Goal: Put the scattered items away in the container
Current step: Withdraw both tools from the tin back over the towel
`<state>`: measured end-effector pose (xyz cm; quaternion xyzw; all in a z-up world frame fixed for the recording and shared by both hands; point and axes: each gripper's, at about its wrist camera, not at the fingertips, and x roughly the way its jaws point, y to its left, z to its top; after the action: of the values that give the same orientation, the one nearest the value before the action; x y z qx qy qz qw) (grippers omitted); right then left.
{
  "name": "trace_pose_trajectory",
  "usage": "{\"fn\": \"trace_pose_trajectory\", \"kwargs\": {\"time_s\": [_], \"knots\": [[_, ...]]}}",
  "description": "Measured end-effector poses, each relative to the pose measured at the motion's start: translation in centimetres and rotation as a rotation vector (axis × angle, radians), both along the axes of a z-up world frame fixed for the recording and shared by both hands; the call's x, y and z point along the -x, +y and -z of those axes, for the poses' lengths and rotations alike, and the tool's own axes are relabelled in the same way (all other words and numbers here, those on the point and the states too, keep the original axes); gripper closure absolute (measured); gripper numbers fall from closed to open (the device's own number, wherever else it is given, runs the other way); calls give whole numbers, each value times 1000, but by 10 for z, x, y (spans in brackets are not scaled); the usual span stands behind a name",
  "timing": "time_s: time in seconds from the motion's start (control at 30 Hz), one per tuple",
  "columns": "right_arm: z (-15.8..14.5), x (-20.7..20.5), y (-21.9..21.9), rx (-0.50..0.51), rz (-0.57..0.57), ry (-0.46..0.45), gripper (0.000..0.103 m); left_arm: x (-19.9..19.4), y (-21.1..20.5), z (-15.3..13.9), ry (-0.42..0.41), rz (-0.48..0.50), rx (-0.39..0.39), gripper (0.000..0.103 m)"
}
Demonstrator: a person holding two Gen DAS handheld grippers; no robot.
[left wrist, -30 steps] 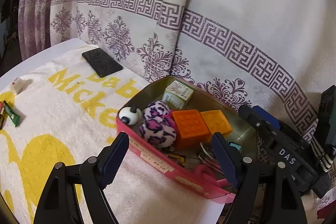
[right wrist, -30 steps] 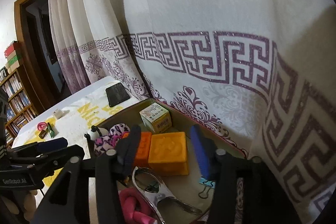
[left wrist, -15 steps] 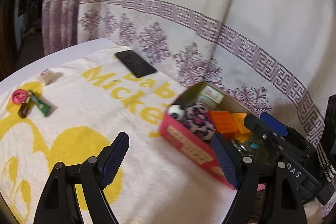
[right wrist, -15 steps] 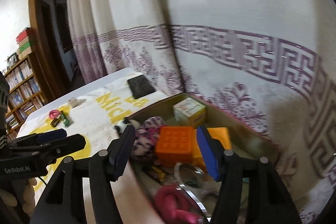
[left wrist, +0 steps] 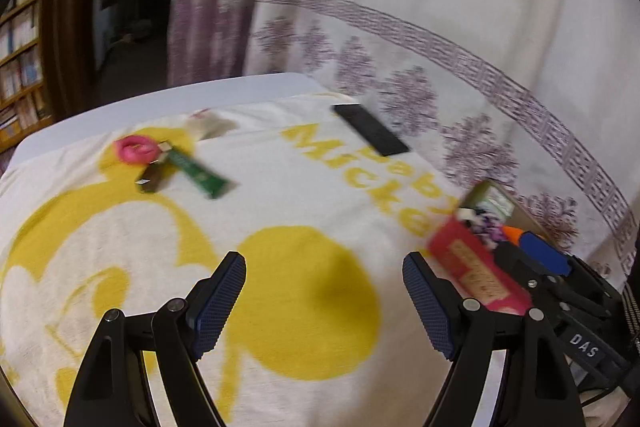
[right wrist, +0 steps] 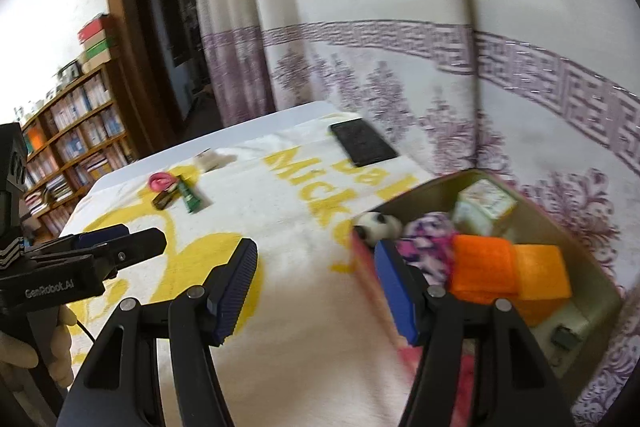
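Observation:
My left gripper (left wrist: 323,263) is open and holds nothing, hovering over the white and yellow towel (left wrist: 280,211). Beyond it on the towel lie a pink ring (left wrist: 134,149), a green stick pack (left wrist: 198,173), a small brown piece (left wrist: 152,181) and a small white item (left wrist: 208,125). The pink tin box (left wrist: 472,267) sits at the right, with my right gripper (left wrist: 514,243) in front of it. In the right wrist view my right gripper (right wrist: 316,247) stands open and empty beside the box (right wrist: 440,187). Inside it are orange blocks (right wrist: 484,267), a purple plush (right wrist: 424,247), a panda ball (right wrist: 376,225) and a small carton (right wrist: 484,205).
A black phone (left wrist: 372,135) lies on the towel's far edge by the patterned curtain (left wrist: 440,27). The curtain hangs close behind the box. A gloved hand (right wrist: 24,351) holds the left gripper (right wrist: 144,235). Bookshelves (right wrist: 72,131) and a doorway stand beyond the table's left end.
Both views have swung left, away from the box and toward the small items on the towel. The box slid to the right of each view. The right jaws stand wider than a second ago.

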<state>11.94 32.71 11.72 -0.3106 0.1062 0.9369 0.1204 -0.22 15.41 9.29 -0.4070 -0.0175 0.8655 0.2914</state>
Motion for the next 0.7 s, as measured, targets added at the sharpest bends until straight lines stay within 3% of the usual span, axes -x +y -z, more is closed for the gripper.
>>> {"fn": "trace_pose_trajectory", "kwargs": {"time_s": [0.3, 0.63, 0.7], "knots": [[13, 36, -28, 19, -95, -50, 38, 32, -62, 24, -37, -170, 22, 20], [19, 91, -51, 40, -218, -85, 38, 52, -93, 35, -58, -247, 37, 20], [20, 110, -59, 42, -251, -92, 42, 55, -97, 37, -62, -257, 39, 21]]}}
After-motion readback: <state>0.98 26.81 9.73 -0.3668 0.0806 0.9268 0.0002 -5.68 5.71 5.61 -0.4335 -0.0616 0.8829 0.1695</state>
